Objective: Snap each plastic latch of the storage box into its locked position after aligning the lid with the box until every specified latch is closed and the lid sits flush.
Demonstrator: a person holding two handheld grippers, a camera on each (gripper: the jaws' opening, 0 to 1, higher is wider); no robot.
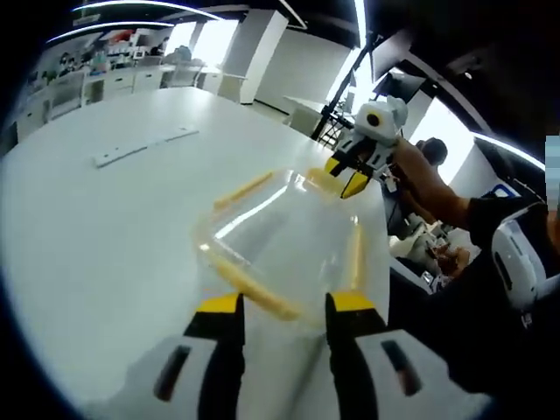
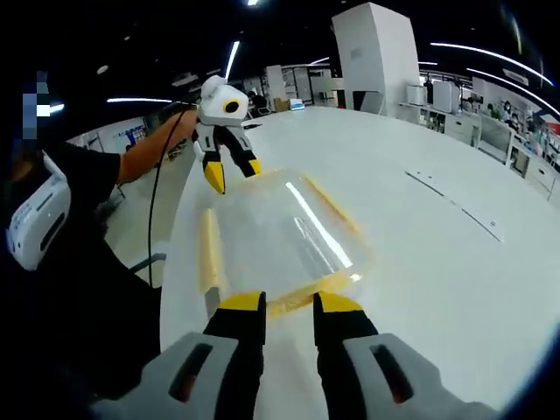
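Clear plastic storage box [image 1: 284,241] with yellow latches [image 1: 258,293] sits mid-frame on the white table [image 1: 105,236]. Left gripper [image 1: 284,306] and right gripper [image 2: 289,306] both hover at its ends, jaws spread.

Near latch [image 1: 258,293]: its end passes behind the left gripper [image 1: 284,306]'s jaw tips, so contact cannot be told.
Right gripper [image 2: 290,304]: jaw tips cover part of the latch [image 2: 306,293] on its near edge.
Storage box [image 1: 284,236]: clear and glaring; whether the lid sits flush cannot be told.
Latch states: too blurred to judge.
Far shelves [image 1: 79,66]: contents too small to name.
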